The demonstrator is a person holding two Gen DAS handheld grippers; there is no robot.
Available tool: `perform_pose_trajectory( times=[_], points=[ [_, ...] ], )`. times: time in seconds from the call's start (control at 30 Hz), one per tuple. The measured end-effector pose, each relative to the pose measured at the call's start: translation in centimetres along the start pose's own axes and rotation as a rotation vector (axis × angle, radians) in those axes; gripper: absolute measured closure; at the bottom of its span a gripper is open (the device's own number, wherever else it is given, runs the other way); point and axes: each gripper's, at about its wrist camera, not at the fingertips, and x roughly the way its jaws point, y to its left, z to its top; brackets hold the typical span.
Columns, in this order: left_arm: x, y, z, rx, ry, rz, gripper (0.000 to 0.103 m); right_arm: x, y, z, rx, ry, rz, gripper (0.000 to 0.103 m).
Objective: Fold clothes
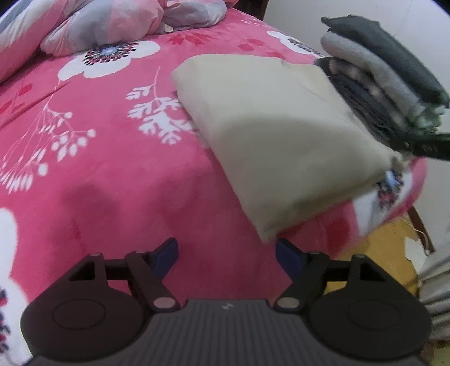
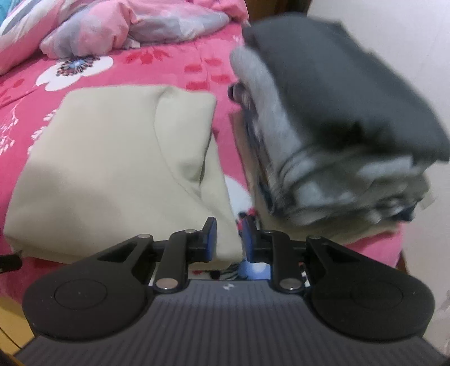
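Note:
A folded cream garment [image 1: 267, 135] [image 2: 112, 169] lies on the pink flowered blanket [image 1: 112, 183]. To its right stands a stack of folded clothes [image 1: 379, 70] [image 2: 323, 126], grey pieces with a dark one on top. My left gripper [image 1: 226, 257] is open wide over bare blanket, its right pad just short of the garment's near corner, with nothing between the fingers. My right gripper [image 2: 229, 239] stands narrow at the garment's other near corner, with cream fabric filling the gap between its blue pads. It shows in the left wrist view as a black tip [image 1: 422, 145] at that corner.
Crumpled pink and grey bedding [image 1: 112, 25] [image 2: 126, 25] is heaped at the far end of the bed. The bed's edge drops to a yellow floor [image 1: 379, 253] on the right. A pale wall [image 2: 393, 42] rises just behind the stack.

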Motion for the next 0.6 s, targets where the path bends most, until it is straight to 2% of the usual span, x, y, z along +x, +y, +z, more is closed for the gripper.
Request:
perform_pose_trajectory(
  times=[0.07, 0.17, 0.23, 0.3, 0.37, 0.43, 0.5, 0.6],
  points=[
    [-1.8, 0.5, 0.3, -0.024, -0.033, -0.014, 0.026, -0.5, 0.3, 0.8, -0.016, -0.042, 0.012, 0.085],
    [-3.3, 0.5, 2.1, -0.057, -0.114, 0.012, 0.026, 0.1, 0.6, 2.9, -0.014, -0.097, 0.053, 0.085],
    [-2.7, -0.2, 3.6, -0.038, -0.165, 0.02, 0.026, 1.3, 0.7, 4.6, -0.015, -0.121, 0.077, 0.086],
    [-1.1, -1.2, 4.3, 0.002, -0.169, 0.024, 0.028, 2.8, 1.0, 6.0, -0.006, -0.141, 0.112, 0.086],
    [0.5, -2.3, 5.1, 0.042, -0.172, 0.029, 0.029, 4.6, 1.4, 6.8, 0.0, -0.131, 0.15, 0.086],
    [2.0, -3.0, 5.5, 0.066, -0.169, 0.029, 0.028, 6.9, 1.5, 6.2, -0.023, -0.061, 0.171, 0.086],
    [2.8, -2.9, 4.9, 0.04, -0.161, 0.013, 0.028, 9.0, 1.5, 5.7, -0.042, 0.002, 0.189, 0.087],
    [2.8, -2.3, 4.8, -0.005, -0.147, -0.002, 0.025, 8.7, 1.2, 6.8, -0.046, 0.012, 0.199, 0.088]
  ],
)
